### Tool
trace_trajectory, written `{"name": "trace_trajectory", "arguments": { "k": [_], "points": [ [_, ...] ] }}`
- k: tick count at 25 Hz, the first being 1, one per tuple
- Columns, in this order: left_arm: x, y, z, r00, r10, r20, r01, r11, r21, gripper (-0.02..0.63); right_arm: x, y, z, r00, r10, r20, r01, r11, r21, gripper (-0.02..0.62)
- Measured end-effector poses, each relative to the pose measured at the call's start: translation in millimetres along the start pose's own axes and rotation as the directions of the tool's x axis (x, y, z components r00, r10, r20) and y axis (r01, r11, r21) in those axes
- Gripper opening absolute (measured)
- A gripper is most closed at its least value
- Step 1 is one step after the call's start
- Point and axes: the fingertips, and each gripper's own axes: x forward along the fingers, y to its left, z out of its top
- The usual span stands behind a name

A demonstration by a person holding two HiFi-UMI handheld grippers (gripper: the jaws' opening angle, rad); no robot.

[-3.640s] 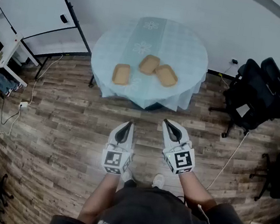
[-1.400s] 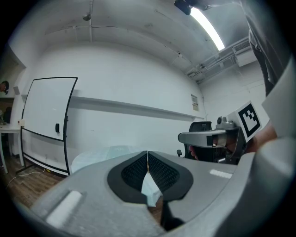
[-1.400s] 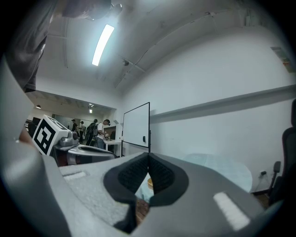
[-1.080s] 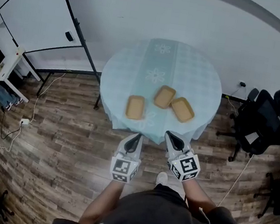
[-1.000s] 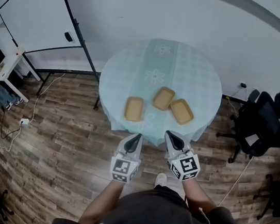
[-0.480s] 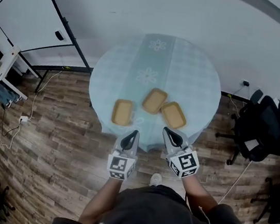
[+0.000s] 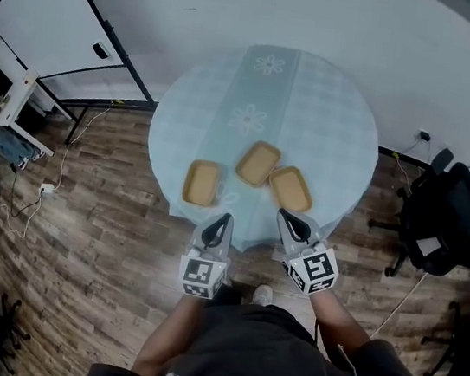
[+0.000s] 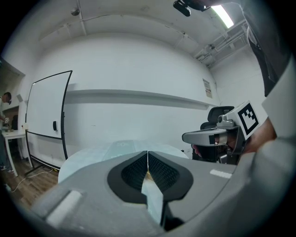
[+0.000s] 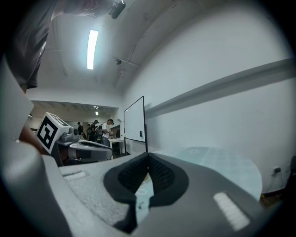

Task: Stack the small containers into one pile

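From the two tool views I can barely see the work: the table top shows only as a pale band past the dark ribbed pads, and a sliver of tan in the gap below the left pads is too small to name. The left tool [image 7: 223, 217] has its jaws pressed together in a thin line with nothing between them, and the right tool [image 7: 283, 214] is likewise closed and empty. Both hang over the table's near edge and hide part of it in the head view. The round table [image 7: 343, 111] is covered by a pale blue checked cloth with a plainer strip and flower prints down the middle. The cloth drapes over the rim, so the legs are hidden. Three small containers lie separately on the near half, none stacked. All are shallow, tan, rectangular trays with rounded corners and a raised rim; their material I cannot tell. The left container [image 7: 201, 183] sits near the near-left edge, apart from the others. The middle container [image 7: 258, 163] lies closer to the table's centre. The right container [image 7: 291, 188] lies just beside it toward the near-right edge, and I cannot tell whether their corners touch. Around the table are a wood-plank floor [image 7: 82, 212], a whiteboard [image 7: 43, 9] cut off at the left, and black office chairs [image 7: 457, 225] partly out of frame.
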Motion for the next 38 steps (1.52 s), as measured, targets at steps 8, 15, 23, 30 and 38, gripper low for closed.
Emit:
{"name": "trace_trajectory", "arguments": {
  "k": [8,15,23,30,38],
  "points": [
    [29,-8,-16,0.999,-0.032,-0.022,0.032,0.999,-0.002,0.006,5,-19,-18,0.999,-0.008,-0.034,0.008,1.000,-0.006,0.000],
    [56,-11,-26,0.997,-0.064,-0.031,0.064,0.998,-0.009,0.006,7,-41,-40,0.996,-0.055,-0.076,0.055,0.998,0.009,0.000],
    [81,-6,-50,0.995,-0.074,-0.066,0.072,0.997,-0.026,0.006,19,-48,-67,0.991,-0.078,-0.109,0.079,0.997,0.012,0.000],
    [92,-6,-74,0.993,-0.078,-0.091,0.075,0.996,-0.040,0.006,20,-57,-101,0.979,-0.122,-0.165,0.122,0.992,-0.012,0.000],
    [91,-6,-101,0.989,-0.084,-0.121,0.076,0.995,-0.072,0.006,14,-46,-129,0.973,-0.118,-0.197,0.120,0.993,-0.001,0.000]
  ]
}}
